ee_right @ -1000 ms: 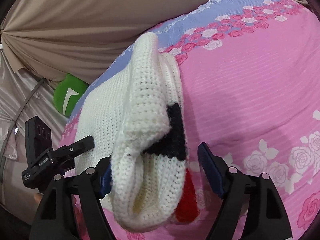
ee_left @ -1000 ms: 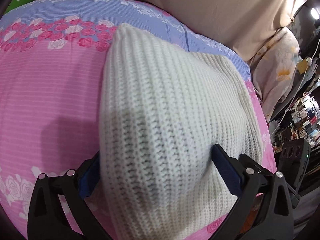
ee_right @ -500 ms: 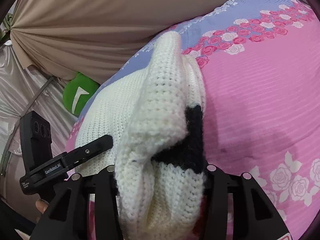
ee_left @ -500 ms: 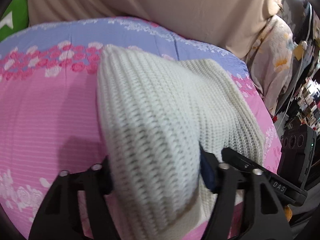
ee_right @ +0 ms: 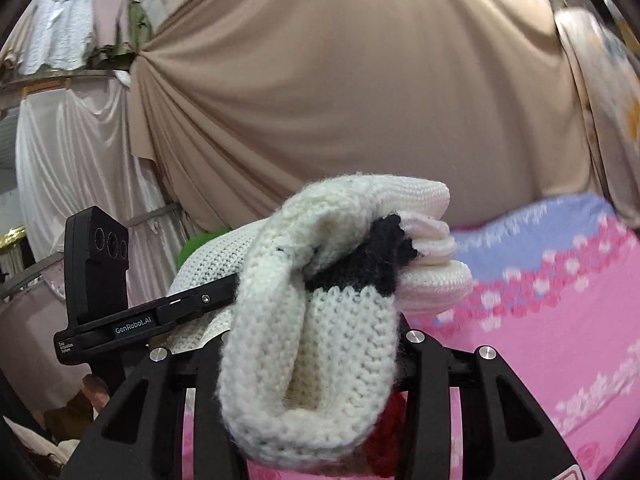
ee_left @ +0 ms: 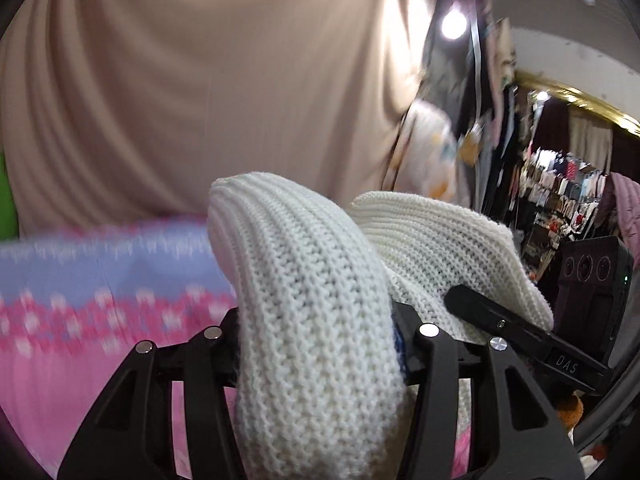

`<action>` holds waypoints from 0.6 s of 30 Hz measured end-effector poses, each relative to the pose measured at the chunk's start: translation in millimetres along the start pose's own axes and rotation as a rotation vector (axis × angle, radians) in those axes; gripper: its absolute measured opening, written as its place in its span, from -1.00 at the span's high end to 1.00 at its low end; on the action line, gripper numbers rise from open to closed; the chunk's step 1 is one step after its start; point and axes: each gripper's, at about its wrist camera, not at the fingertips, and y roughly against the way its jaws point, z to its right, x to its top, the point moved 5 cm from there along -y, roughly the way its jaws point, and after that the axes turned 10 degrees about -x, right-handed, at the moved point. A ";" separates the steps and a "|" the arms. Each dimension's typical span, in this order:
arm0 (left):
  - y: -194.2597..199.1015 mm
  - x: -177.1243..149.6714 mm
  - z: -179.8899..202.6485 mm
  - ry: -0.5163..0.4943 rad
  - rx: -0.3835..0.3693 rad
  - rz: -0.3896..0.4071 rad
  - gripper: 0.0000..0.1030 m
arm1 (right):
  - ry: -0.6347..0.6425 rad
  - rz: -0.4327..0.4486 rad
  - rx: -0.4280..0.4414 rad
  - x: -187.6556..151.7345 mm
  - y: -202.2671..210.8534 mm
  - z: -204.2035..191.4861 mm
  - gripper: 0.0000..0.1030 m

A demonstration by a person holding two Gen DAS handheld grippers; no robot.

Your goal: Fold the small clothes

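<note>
A small white knitted sweater [ee_left: 316, 292] with a black patch [ee_right: 368, 260] and a red patch is lifted off the bed. My left gripper [ee_left: 318, 344] is shut on a bunched white edge of it. My right gripper [ee_right: 312, 352] is shut on another bunched edge, where the black patch shows. The knit hides the fingertips of both. The right gripper's body shows at the right of the left wrist view [ee_left: 560, 344], and the left gripper's body at the left of the right wrist view [ee_right: 104, 280], so the two are close together.
A bed with a pink and lilac rose-print sheet [ee_left: 80, 320] lies below; it also shows in the right wrist view [ee_right: 560, 300]. A beige curtain [ee_right: 340, 100] hangs behind. A green cushion [ee_right: 196, 244] peeks behind the sweater. Cluttered shelves [ee_left: 560, 196] and a lamp [ee_left: 454, 24] stand at right.
Both grippers closed on the sweater's edges, then lifted and tilted up with it. The views now face the curtain instead of the bed.
</note>
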 end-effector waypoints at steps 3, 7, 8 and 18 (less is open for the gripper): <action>36.8 35.5 0.8 -0.083 0.020 0.125 -0.01 | 0.052 0.098 0.074 34.3 1.7 -32.2 0.23; 52.9 50.5 -34.5 -0.086 0.096 0.164 -0.12 | 0.049 0.090 0.142 45.7 -41.5 -57.0 0.12; 49.5 46.7 -54.8 -0.061 0.127 0.146 -0.21 | 0.033 0.055 0.145 38.1 -65.0 -57.0 0.09; -7.4 -136.0 -260.1 0.358 0.392 -0.248 -0.34 | -0.186 -0.512 -0.105 -178.5 -209.8 22.9 0.08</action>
